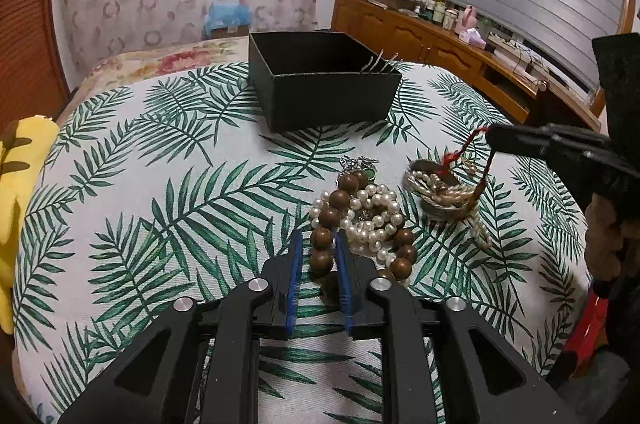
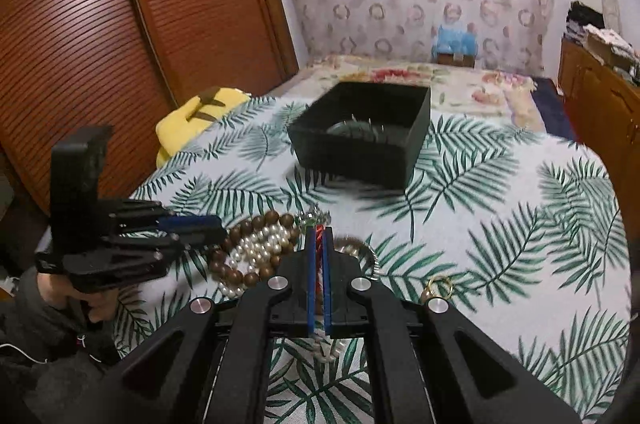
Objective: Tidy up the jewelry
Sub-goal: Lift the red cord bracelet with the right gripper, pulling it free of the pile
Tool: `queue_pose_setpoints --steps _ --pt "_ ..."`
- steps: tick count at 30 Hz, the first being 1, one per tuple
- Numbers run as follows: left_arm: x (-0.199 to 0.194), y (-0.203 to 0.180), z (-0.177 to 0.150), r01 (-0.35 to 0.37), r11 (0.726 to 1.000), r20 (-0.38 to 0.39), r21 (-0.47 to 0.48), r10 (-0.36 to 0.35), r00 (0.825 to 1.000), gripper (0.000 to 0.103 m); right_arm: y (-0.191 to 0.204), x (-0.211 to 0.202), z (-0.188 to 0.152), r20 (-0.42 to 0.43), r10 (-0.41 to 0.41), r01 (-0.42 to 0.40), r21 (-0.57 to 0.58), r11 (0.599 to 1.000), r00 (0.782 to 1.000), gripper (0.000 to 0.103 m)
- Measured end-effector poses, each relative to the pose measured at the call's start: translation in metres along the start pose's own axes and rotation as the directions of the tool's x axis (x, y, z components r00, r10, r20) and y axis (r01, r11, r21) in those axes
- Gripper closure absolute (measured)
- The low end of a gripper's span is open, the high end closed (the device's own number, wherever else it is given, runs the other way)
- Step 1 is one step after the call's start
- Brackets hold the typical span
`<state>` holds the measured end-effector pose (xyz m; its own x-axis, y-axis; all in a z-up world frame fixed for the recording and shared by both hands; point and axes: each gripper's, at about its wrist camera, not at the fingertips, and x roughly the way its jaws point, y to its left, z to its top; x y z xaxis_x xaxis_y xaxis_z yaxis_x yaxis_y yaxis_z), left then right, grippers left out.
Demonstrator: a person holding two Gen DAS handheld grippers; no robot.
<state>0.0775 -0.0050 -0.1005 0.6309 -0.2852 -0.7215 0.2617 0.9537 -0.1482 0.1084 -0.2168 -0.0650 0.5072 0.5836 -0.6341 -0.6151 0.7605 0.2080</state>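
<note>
A wooden bead bracelet (image 1: 321,244) and a tangled pearl strand (image 1: 376,216) lie on the palm-leaf cloth (image 1: 160,184). My left gripper (image 1: 320,250) straddles two wooden beads. Its blue pads (image 1: 295,256) stand off them on both sides, so it is open. My right gripper (image 1: 490,138) is shut on a red cord (image 1: 472,136). A blurred bundle of pearl and shell pieces (image 1: 440,192) hangs from that cord, low over the cloth. In the right wrist view the red cord (image 2: 319,234) is pinched between the pads of the right gripper (image 2: 319,244). The left gripper (image 2: 224,230) is beside the beads (image 2: 260,244).
An open black box (image 1: 320,96) with metal pins (image 1: 380,64) in it stands at the far middle of the cloth. A silver pendant (image 1: 360,166) lies behind the beads. A gold ring (image 2: 438,286) lies to the right, a yellow plush (image 1: 16,184) at the left edge.
</note>
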Motion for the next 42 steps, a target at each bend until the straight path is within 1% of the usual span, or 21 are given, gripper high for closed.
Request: queue_pose_setpoints --steps 6,12,15,20,25,29,32,35,38,42 --pt "0.000 0.000 0.000 0.001 1.000 0.001 0.003 -0.001 1.000 0.082 0.001 -0.006 0.008 0.011 0.002 -0.002 -0.015 1.000 1.000 0.100" --pt "-0.004 0.000 0.000 0.004 1.000 0.010 -0.005 -0.004 1.000 0.082 0.006 0.007 0.008 -0.022 0.024 -0.025 -0.022 0.999 0.999 0.100" --pt "-0.006 0.002 0.000 0.005 1.000 0.016 -0.007 -0.005 1.000 0.082 0.012 0.009 0.010 -0.018 0.029 -0.030 -0.030 0.999 0.999 0.100" --pt "-0.007 0.004 0.000 0.008 1.000 0.023 -0.013 -0.007 1.000 0.082 0.016 -0.009 0.026 0.042 0.025 -0.023 -0.045 0.999 0.999 0.100" --pt "-0.010 0.003 -0.001 0.014 1.000 0.032 -0.015 -0.013 0.999 0.082 0.015 -0.028 0.043 0.081 0.002 0.003 -0.060 0.998 0.997 0.100" --pt "-0.012 0.001 -0.001 0.017 1.000 0.038 -0.012 -0.017 0.999 0.082 0.015 -0.043 0.051 0.113 -0.002 0.010 -0.068 0.998 0.994 0.100" --pt "-0.013 -0.001 0.000 0.021 1.000 0.040 -0.009 -0.021 0.999 0.082 0.013 -0.047 0.049 0.120 0.003 0.004 -0.061 0.998 0.993 0.100" --pt "-0.012 -0.002 0.000 0.034 0.999 0.038 -0.010 -0.034 0.999 0.082 0.005 -0.041 0.041 0.092 -0.017 0.021 -0.045 0.999 0.996 0.100" --pt "-0.011 -0.009 0.003 0.045 0.999 0.035 0.008 -0.046 0.998 0.082 -0.007 -0.036 0.031 0.072 -0.030 0.031 -0.017 0.999 0.997 0.100" --pt "-0.008 -0.022 0.010 0.089 0.995 0.033 0.036 -0.090 0.995 0.082 -0.019 -0.036 0.023 0.068 -0.046 0.045 0.009 0.999 0.997 0.100"
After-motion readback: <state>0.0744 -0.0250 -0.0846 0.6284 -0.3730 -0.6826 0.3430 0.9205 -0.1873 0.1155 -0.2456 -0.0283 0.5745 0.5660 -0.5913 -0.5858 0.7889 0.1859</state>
